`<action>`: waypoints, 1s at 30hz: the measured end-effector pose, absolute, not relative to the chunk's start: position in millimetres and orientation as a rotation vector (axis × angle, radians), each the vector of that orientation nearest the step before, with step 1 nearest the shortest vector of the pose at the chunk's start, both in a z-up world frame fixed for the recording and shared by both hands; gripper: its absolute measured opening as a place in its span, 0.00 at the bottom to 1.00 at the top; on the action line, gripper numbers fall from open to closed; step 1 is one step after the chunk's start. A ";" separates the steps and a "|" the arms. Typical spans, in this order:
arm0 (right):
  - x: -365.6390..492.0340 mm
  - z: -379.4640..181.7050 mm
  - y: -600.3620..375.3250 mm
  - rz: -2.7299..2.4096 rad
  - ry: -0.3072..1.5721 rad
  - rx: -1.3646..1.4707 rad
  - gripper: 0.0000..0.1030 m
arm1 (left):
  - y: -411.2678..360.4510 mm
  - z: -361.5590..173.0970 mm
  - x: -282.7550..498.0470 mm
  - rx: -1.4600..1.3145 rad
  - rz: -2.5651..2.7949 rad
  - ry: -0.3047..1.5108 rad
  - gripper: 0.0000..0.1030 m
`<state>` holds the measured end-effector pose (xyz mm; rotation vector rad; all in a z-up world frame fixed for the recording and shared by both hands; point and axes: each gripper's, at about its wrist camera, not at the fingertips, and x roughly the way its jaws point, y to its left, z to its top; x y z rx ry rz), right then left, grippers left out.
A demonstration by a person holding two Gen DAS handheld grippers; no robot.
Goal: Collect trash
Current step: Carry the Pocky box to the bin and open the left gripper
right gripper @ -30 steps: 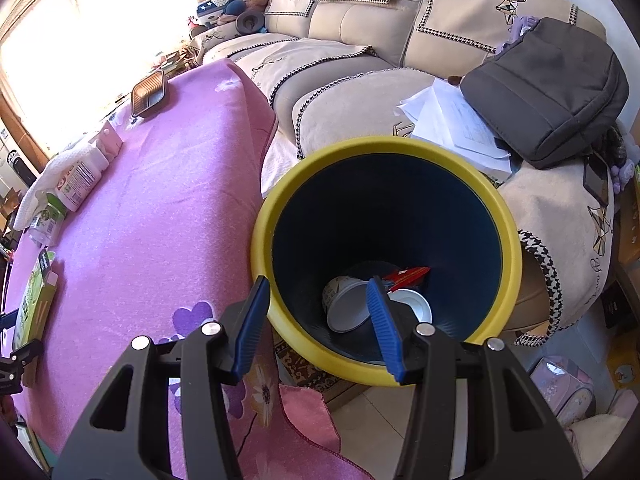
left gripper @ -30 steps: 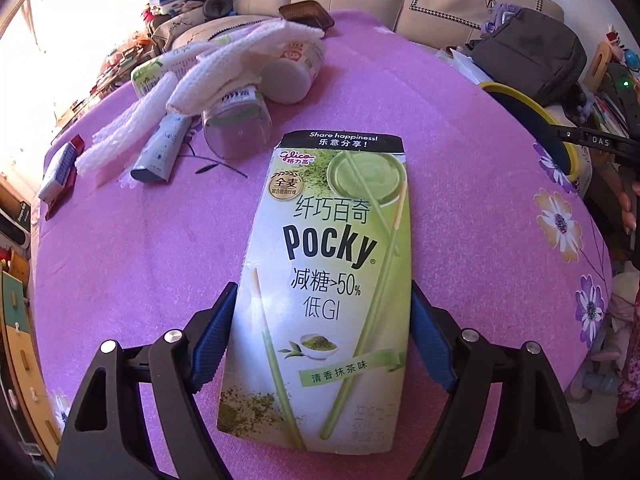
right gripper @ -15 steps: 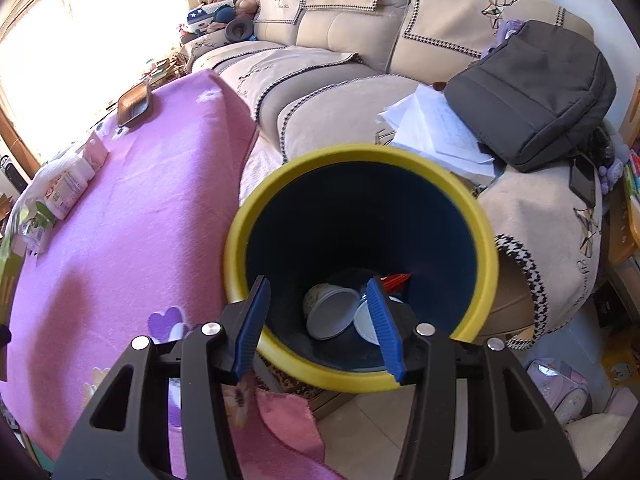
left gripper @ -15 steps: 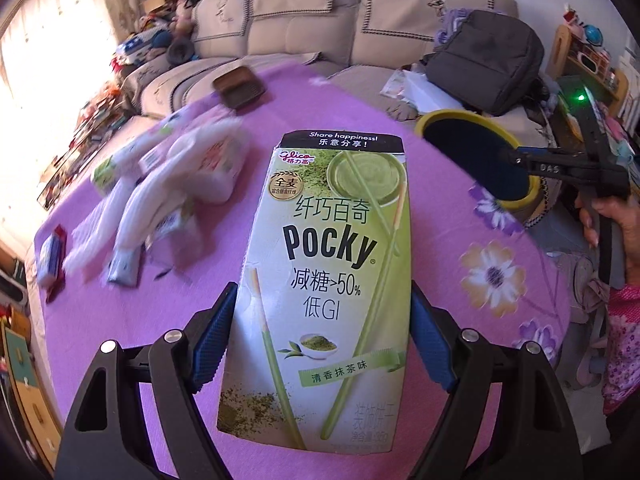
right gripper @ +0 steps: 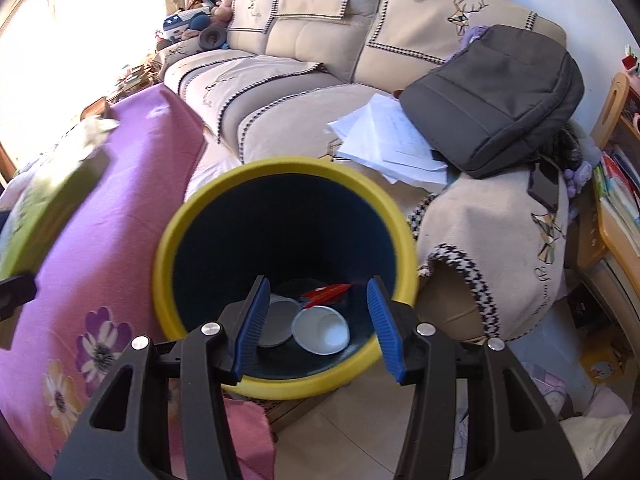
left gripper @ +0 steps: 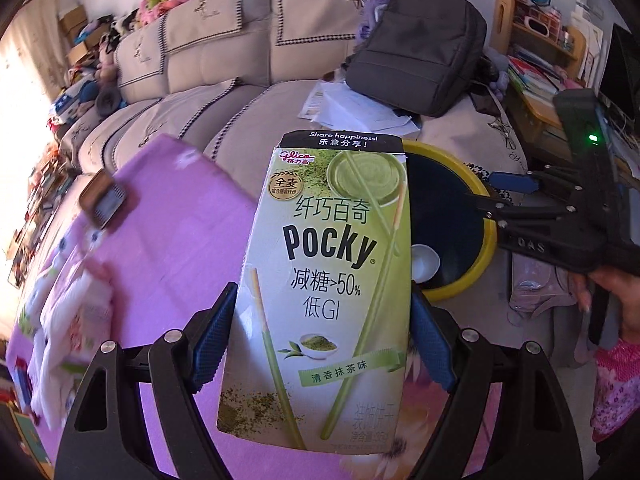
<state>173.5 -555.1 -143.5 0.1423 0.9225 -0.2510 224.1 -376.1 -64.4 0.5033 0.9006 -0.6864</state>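
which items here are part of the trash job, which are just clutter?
Job:
Pocky box, clamped in left gripper
yellow-rimmed bin, paper cups inside
right gripper, open above bin

Clutter:
grey bag
loose papers
sofa

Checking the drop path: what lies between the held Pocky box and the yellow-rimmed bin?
Nothing solid: in the left wrist view the Pocky box overlaps the bin rim, with only purple tablecloth below.

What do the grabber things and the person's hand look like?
Both the left gripper and the right gripper have black plastic frames with triangle cut-outs, silver screws and ridged blue pads. The right one has a green light and white letters. The hand holding it wears a pink patterned sleeve.
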 end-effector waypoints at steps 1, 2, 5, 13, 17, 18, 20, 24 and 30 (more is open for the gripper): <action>172.7 -143.4 -558.5 -0.257 0.922 0.143 0.47 | -387.4 -66.9 228.0 0.511 -0.692 0.906 0.77; 171.9 -143.3 -561.9 -0.263 0.923 0.144 0.47 | -398.9 -70.1 232.3 0.515 -0.702 0.920 0.77; 169.4 -142.9 -570.2 -0.281 0.923 0.144 0.48 | -430.4 -83.5 245.0 0.536 -0.708 0.940 0.77; 166.5 -141.8 -578.1 -0.297 0.930 0.142 0.48 | -489.4 -128.3 279.9 0.550 -0.705 1.056 0.77; 167.5 -140.6 -578.3 -0.299 0.932 0.136 0.48 | -501.7 -148.2 292.6 0.558 -0.681 1.095 0.78; 168.2 -140.2 -578.0 -0.300 0.933 0.135 0.48 | -501.5 -151.8 293.9 0.554 -0.676 1.103 0.78; 168.5 -139.2 -576.9 -0.300 0.933 0.134 0.48 | -503.5 -157.0 296.6 0.547 -0.676 1.117 0.79; 168.8 -136.3 -572.9 -0.301 0.935 0.126 0.49 | -492.4 -149.2 294.5 0.516 -0.680 1.090 0.80; 169.8 -131.0 -566.0 -0.303 0.932 0.110 0.51 | -455.8 -111.8 269.9 0.489 -0.677 0.949 0.91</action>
